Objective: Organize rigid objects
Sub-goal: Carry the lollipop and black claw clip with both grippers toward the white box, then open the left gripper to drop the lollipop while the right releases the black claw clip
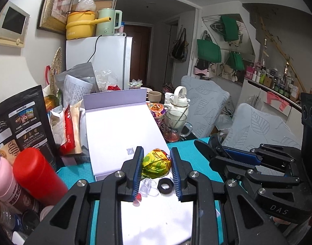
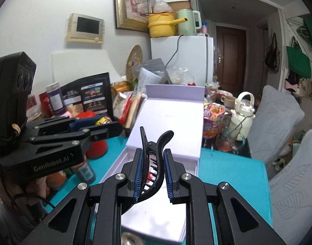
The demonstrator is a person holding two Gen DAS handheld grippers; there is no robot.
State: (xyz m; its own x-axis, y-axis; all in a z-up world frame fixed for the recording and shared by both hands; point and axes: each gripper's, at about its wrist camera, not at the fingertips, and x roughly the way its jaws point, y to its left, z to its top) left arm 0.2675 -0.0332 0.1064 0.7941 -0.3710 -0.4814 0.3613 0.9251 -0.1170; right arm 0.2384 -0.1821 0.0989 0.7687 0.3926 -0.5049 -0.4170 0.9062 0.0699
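Left claw [image 1: 156,167] clamped on yellow-green wrapped snack [image 1: 156,163], held above open white box [image 1: 123,128]. Right claw [image 2: 153,173] clamped on black hair clip [image 2: 154,157] over same box. Black ring [image 1: 165,186], clear plastic bit [image 1: 146,186] inside box. Teal desk [image 2: 231,175] open toward right edge. Left side crowded: red bottle [image 1: 36,175], pink bottle [image 1: 3,180], black pouch [image 1: 21,120]. Noodle cup [image 2: 212,120], glass mug [image 1: 174,126] just beside box on right.
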